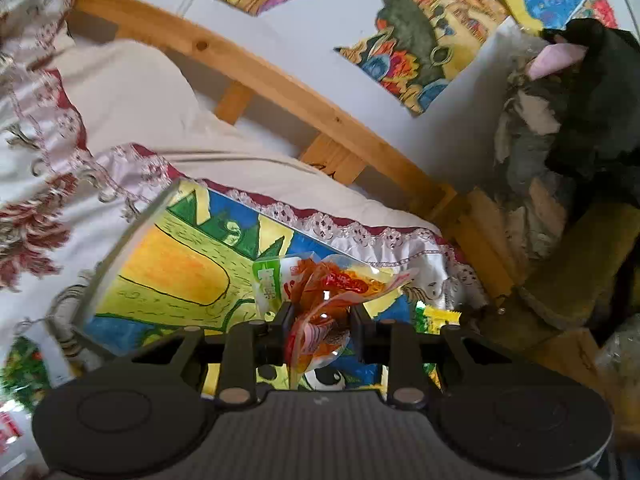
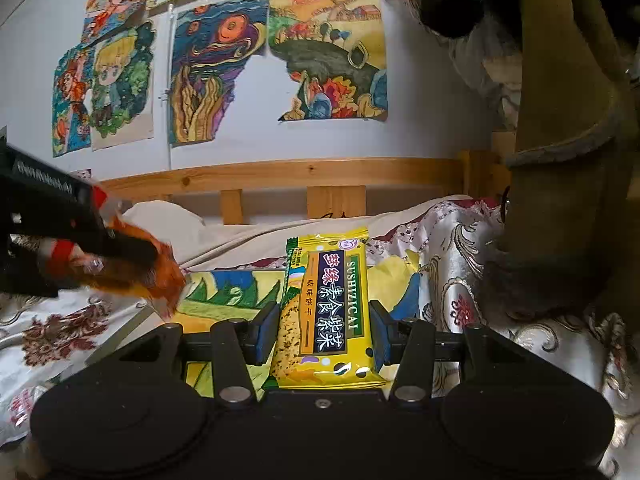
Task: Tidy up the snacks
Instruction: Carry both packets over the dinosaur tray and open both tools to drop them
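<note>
Pinching an orange snack packet (image 1: 324, 308), left gripper (image 1: 320, 320) nearly closed, lower centre; right gripper (image 2: 326, 334) clamps a yellow biscuit pack (image 2: 326, 312).

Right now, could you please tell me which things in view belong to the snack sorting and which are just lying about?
Part of the job:
- orange packet, held in the left tool
- yellow cracker packet, held in the right tool

Just lying about:
- drawings on the wall
- painted board on the bed
- patterned bedspread
- wooden rail
</note>
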